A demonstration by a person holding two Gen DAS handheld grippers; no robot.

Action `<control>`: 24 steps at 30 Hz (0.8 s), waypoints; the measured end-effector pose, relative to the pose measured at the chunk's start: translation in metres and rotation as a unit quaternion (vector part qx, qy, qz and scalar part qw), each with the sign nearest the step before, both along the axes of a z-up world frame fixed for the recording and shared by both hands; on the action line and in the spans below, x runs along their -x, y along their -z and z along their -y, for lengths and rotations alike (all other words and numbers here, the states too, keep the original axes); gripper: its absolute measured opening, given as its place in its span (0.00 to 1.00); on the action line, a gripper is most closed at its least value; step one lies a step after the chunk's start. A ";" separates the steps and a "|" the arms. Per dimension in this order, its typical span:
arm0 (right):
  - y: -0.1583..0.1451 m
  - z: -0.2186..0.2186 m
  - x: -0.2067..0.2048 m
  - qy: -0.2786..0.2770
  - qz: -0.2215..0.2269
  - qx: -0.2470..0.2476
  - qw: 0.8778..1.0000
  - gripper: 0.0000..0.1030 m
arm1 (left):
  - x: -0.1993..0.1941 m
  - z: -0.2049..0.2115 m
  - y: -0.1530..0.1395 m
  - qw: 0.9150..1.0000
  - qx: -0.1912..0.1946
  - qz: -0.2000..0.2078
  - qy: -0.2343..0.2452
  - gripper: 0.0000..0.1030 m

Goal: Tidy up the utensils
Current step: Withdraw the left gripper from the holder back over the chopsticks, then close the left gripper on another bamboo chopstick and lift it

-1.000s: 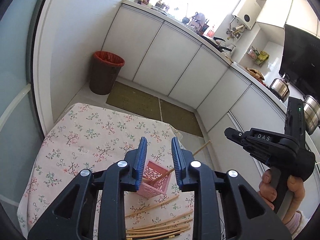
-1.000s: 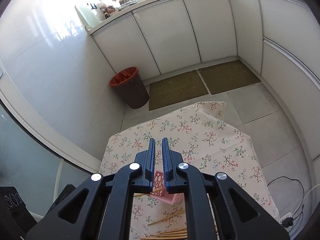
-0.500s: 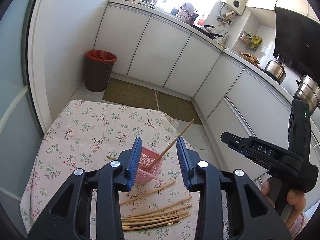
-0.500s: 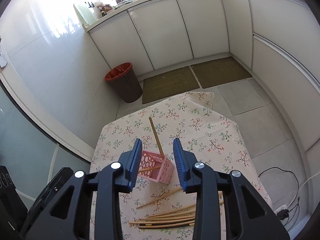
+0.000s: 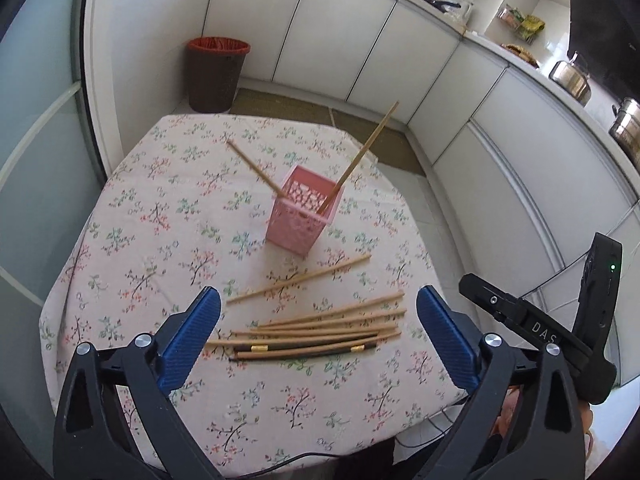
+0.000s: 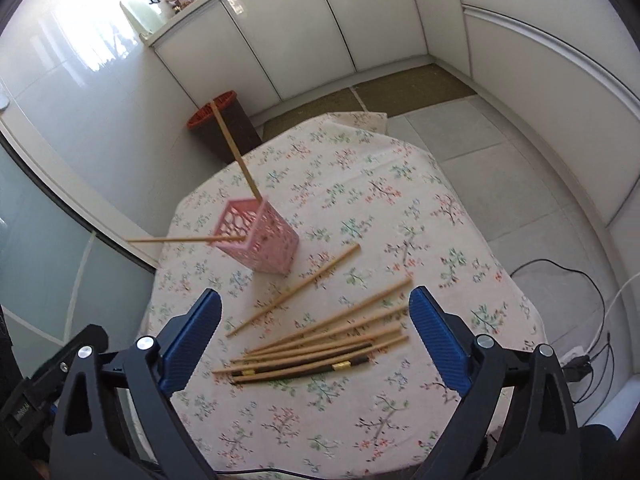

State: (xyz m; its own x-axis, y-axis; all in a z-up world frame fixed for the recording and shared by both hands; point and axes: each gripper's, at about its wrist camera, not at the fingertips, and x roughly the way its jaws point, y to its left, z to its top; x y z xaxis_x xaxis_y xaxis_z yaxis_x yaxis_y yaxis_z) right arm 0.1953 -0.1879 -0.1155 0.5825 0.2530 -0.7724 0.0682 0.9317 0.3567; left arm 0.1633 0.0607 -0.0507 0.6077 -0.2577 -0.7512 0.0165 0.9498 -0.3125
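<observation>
A pink perforated holder (image 5: 305,216) (image 6: 262,239) stands mid-table with two wooden chopsticks (image 5: 366,150) (image 6: 234,148) leaning out of it. A bundle of several chopsticks (image 5: 320,332) (image 6: 324,346), wooden and dark, lies flat on the floral cloth in front of it. One loose chopstick (image 5: 298,279) (image 6: 294,289) lies between bundle and holder. My left gripper (image 5: 318,336) is open and empty, held above the bundle. My right gripper (image 6: 315,338) is open and empty, also above the bundle. The right gripper's body (image 5: 560,332) shows at the right of the left wrist view.
The small table (image 5: 132,200) has a floral cloth with edges close on all sides. A brown bin with a red liner (image 5: 218,74) stands beyond it by white cabinets (image 5: 360,44). Cables (image 6: 580,320) lie on the floor at right.
Both grippers opened wide and pulled back from the pink holder toward the near side, above the chopstick bundle. Two chopsticks now stand free in the holder.
</observation>
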 end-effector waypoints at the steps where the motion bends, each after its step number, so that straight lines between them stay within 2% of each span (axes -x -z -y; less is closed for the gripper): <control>1: 0.014 0.005 0.004 0.004 -0.013 0.008 1.000 0.90 | -0.001 0.000 0.010 1.000 -0.011 -0.016 0.001 0.93; 5: 0.061 0.029 0.012 0.029 -0.070 0.007 0.997 0.90 | -0.016 0.000 0.049 0.996 -0.042 -0.079 0.009 0.93; 7: 0.077 0.038 0.014 0.043 -0.092 -0.002 0.995 0.90 | -0.021 0.000 0.068 0.994 -0.058 -0.094 0.018 0.93; 10: 0.093 0.049 0.015 0.056 -0.111 -0.002 0.992 0.90 | -0.029 0.003 0.096 0.988 -0.077 -0.118 0.067 0.93; 12: 0.097 0.055 0.016 0.061 -0.115 -0.008 0.991 0.90 | -0.027 0.007 0.111 0.980 -0.116 -0.122 0.101 0.92; 14: 0.101 0.063 0.016 0.071 -0.118 -0.015 0.990 0.90 | -0.020 0.010 0.123 0.967 -0.179 -0.115 0.137 0.91; 16: 0.104 0.069 0.014 0.080 -0.126 -0.029 0.988 0.90 | -0.015 0.011 0.130 0.959 -0.205 -0.117 0.158 0.86; 17: 0.107 0.071 0.011 0.083 -0.132 -0.040 0.987 0.90 | -0.014 0.010 0.134 0.956 -0.214 -0.122 0.162 0.80; 20: 0.114 0.074 0.009 0.082 -0.149 -0.075 0.983 0.90 | -0.018 0.002 0.152 0.946 -0.225 -0.158 0.170 0.48; 22: 0.115 0.072 0.008 0.079 -0.153 -0.082 0.982 0.90 | -0.022 -0.001 0.162 0.941 -0.227 -0.175 0.182 0.45; 24: 0.115 0.071 0.007 0.078 -0.152 -0.076 0.982 0.90 | -0.025 0.000 0.167 0.931 -0.247 -0.177 0.202 0.40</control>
